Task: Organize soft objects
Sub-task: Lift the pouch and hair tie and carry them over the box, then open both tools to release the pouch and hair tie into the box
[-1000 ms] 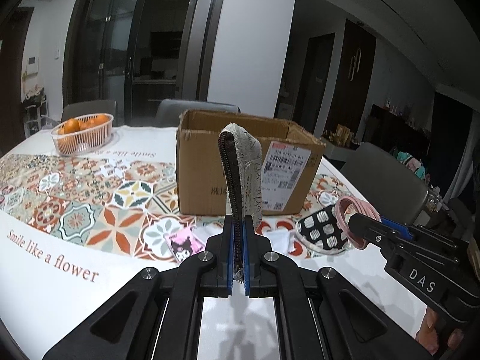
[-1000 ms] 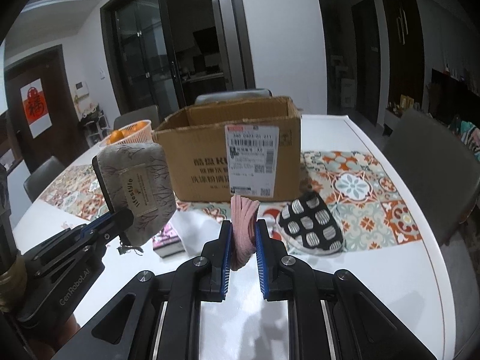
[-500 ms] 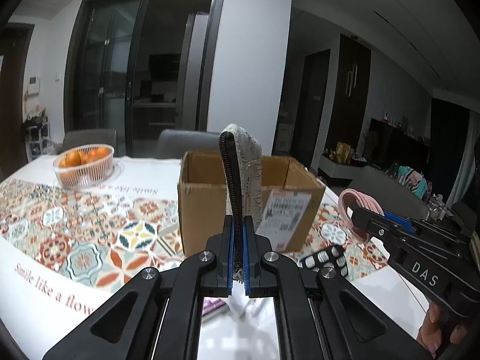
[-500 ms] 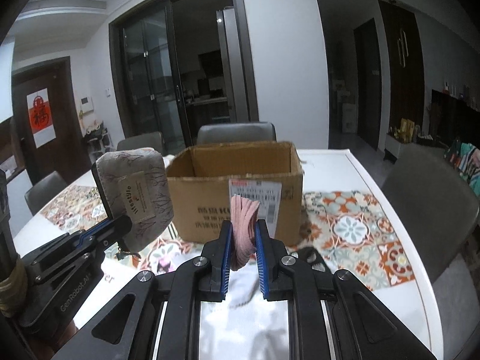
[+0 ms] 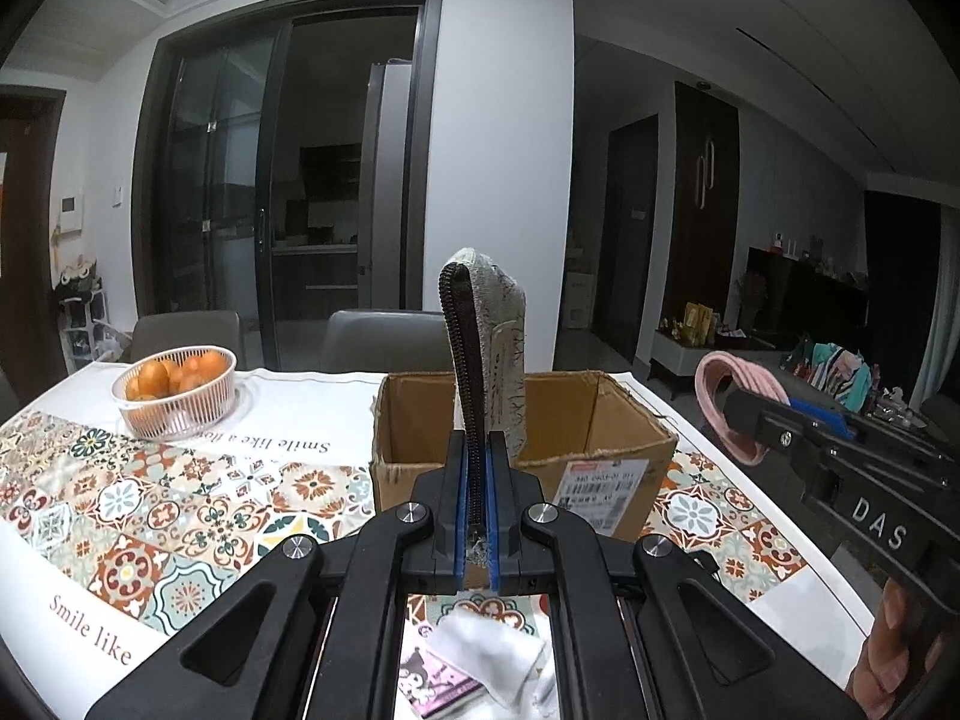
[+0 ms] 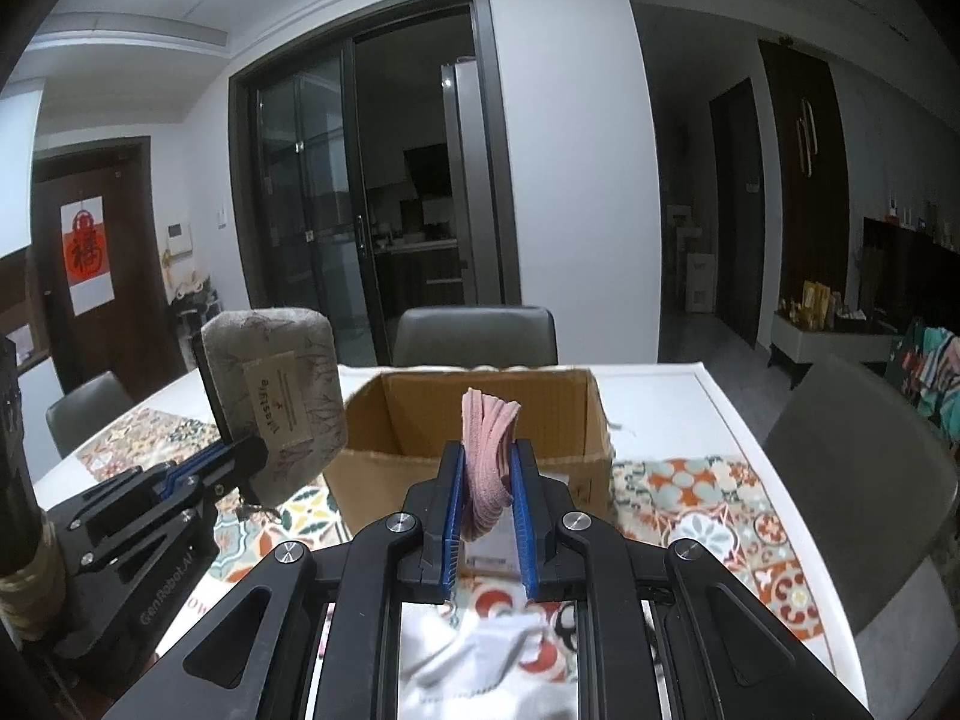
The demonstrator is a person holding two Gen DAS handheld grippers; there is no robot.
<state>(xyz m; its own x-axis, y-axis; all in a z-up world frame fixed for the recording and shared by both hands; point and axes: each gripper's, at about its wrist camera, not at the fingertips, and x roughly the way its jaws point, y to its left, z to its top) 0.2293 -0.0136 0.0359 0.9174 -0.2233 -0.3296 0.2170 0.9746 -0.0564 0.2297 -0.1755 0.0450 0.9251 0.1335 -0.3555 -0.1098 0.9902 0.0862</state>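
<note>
My left gripper (image 5: 475,450) is shut on a grey fabric zip pouch (image 5: 492,354) that stands upright above the near wall of the open cardboard box (image 5: 624,420). The pouch also shows in the right wrist view (image 6: 276,390), left of the box (image 6: 372,468). My right gripper (image 6: 487,468) is shut on a pink folded cloth band (image 6: 487,450), held in front of the box opening. The band also shows at the right of the left wrist view (image 5: 729,396).
A white basket of oranges (image 5: 175,390) stands at the back left on the patterned tablecloth (image 5: 180,510). A white cloth (image 5: 486,654) and a cartoon card (image 5: 438,681) lie on the table below my grippers. Grey chairs (image 6: 474,333) stand behind the table.
Both grippers have risen with their loads and moved toward the box; its open top is now visible. The spotted black-and-white item has dropped out of view.
</note>
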